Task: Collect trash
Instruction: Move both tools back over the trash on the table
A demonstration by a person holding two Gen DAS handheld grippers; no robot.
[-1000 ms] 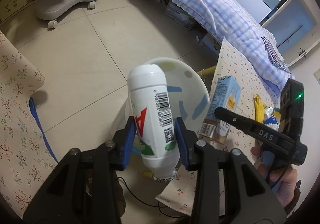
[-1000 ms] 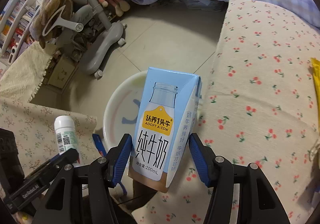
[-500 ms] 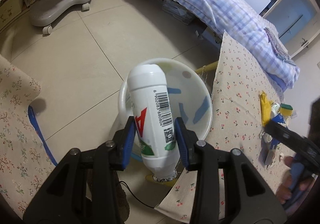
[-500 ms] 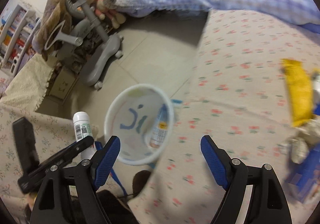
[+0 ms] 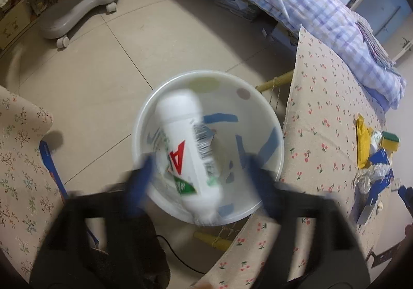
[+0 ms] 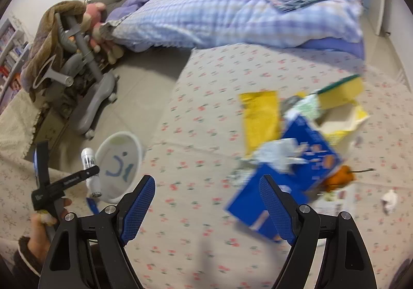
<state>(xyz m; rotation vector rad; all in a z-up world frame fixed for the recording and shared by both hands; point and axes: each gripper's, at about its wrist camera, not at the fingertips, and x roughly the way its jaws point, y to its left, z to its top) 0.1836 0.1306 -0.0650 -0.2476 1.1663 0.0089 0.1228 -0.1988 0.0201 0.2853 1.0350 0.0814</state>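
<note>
One red "A" on bottle (image 5: 188, 149)

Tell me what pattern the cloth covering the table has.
Beige tablecloth printed with small red cherries; clearest in the right wrist view.

The bin (image 5: 268, 118) stood on the floor (image 5: 108, 61) between two cloth-covered tables, just beside the edge of the right table (image 5: 322, 113). A bottle (image 5: 188, 144) was above the bin's mouth, between the spread fingers (image 5: 140, 180) of the left gripper (image 5: 198, 180). On the right table lay a heap of trash (image 6: 304, 139), a box (image 6: 286, 183) at its near side. Behind the table stood a bed (image 6: 232, 17); a chair base (image 5: 77, 15) stood left of it.
</note>
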